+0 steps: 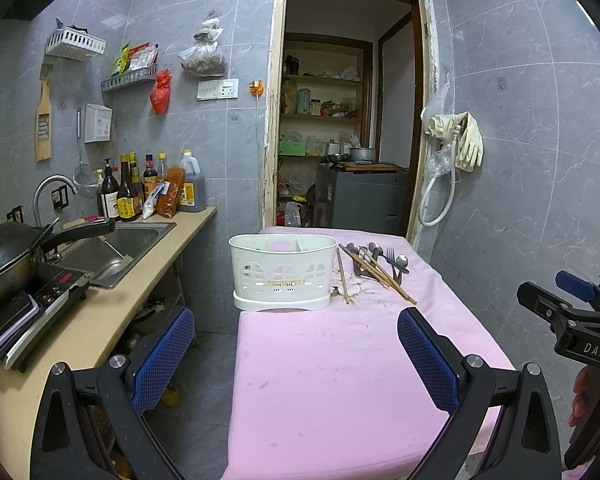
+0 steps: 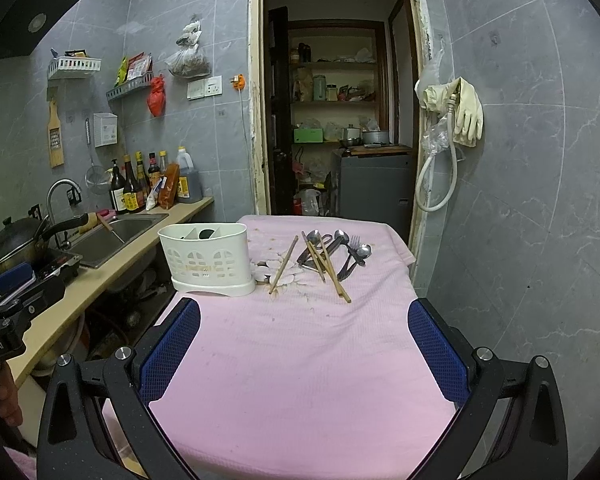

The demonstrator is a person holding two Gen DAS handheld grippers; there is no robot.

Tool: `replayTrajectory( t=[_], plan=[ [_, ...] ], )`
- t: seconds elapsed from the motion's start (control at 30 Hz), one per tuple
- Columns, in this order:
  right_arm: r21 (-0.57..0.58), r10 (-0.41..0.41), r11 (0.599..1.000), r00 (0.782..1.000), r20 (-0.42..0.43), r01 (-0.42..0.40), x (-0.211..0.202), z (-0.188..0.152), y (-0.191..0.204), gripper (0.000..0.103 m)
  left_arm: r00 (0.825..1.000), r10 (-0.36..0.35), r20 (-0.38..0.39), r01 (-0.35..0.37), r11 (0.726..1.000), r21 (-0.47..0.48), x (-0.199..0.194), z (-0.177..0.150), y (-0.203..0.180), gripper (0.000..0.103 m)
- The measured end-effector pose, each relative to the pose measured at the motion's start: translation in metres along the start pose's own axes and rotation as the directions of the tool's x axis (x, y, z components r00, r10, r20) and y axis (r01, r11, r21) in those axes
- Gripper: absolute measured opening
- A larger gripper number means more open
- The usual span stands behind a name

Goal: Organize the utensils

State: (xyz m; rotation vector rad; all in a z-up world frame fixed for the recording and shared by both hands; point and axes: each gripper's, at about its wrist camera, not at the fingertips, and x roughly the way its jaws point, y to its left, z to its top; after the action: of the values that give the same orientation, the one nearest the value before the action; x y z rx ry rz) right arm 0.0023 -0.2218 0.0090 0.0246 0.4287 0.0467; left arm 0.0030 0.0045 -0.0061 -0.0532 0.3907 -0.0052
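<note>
— Where did we have the grippers?

— We held both above the near end of the pink cloth (image 2: 300, 360), well short of the white caddy (image 2: 208, 258). Our left gripper (image 1: 296, 356) had its blue-padded fingers (image 1: 162, 356) spread wide with nothing between them. Our right gripper (image 2: 304, 348) was the same, fingers (image 2: 440, 348) far apart and empty.

— And the utensils?

— They lay loose on the cloth just to the right of the caddy. One chopstick (image 2: 284, 264) lay alone, nearest the caddy, apart from the rest. Further right we saw more chopsticks (image 2: 328, 266) crossing over the spoons (image 2: 342, 238), and a fork (image 2: 354, 246) lay among them with its tines pointing away from us.

— Was anything in the caddy?

— From the right wrist we saw dividers and something dark in one compartment, but we could not tell what it was.

— What stood beyond the caddy?

— To its left ran the counter (image 1: 112, 304) with the sink (image 1: 112, 246), sauce bottles (image 1: 128, 192) behind that, and a wok (image 1: 8, 256) on the cooktop. Behind the caddy was an open doorway (image 2: 336, 120).
</note>
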Motion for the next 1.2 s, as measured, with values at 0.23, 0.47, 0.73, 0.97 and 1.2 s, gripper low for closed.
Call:
replayTrajectory(
  t=[0.23, 0.47, 0.73, 0.97, 1.2],
  plan=[
    [-0.001, 0.003, 1.0, 1.0, -0.007, -0.003, 0.0, -0.001, 0.002, 0.102, 1.0, -0.001, -0.002, 0.001, 1.0, 0.001, 0.001, -0.001, 0.0, 0.102],
    [-0.003, 0.006, 1.0, 1.0, -0.018, -0.006, 0.002, 0.0, 0.001, 0.102, 1.0, 0.002, -0.006, -0.002, 1.0, -0.002, 0.003, -0.003, 0.001, 0.102],
    [-0.014, 0.01, 1.0, 0.999, -0.032, -0.01, 0.004, 0.004, 0.003, 0.102, 1.0, 0.008, -0.022, -0.009, 1.0, -0.007, 0.01, -0.015, 0.01, 0.102],
    [-0.009, 0.009, 1.0, 0.999, -0.034, -0.009, 0.009, 0.009, 0.002, 0.102, 1.0, 0.004, -0.019, -0.004, 1.0, -0.001, 0.014, -0.011, 0.005, 0.102],
    [-0.017, -0.019, 1.0, 1.0, -0.013, 0.019, 0.014, 0.025, -0.004, 0.102, 1.0, -0.014, -0.004, 0.014, 1.0, -0.003, 0.029, 0.006, 0.0, 0.102]
  ],
)
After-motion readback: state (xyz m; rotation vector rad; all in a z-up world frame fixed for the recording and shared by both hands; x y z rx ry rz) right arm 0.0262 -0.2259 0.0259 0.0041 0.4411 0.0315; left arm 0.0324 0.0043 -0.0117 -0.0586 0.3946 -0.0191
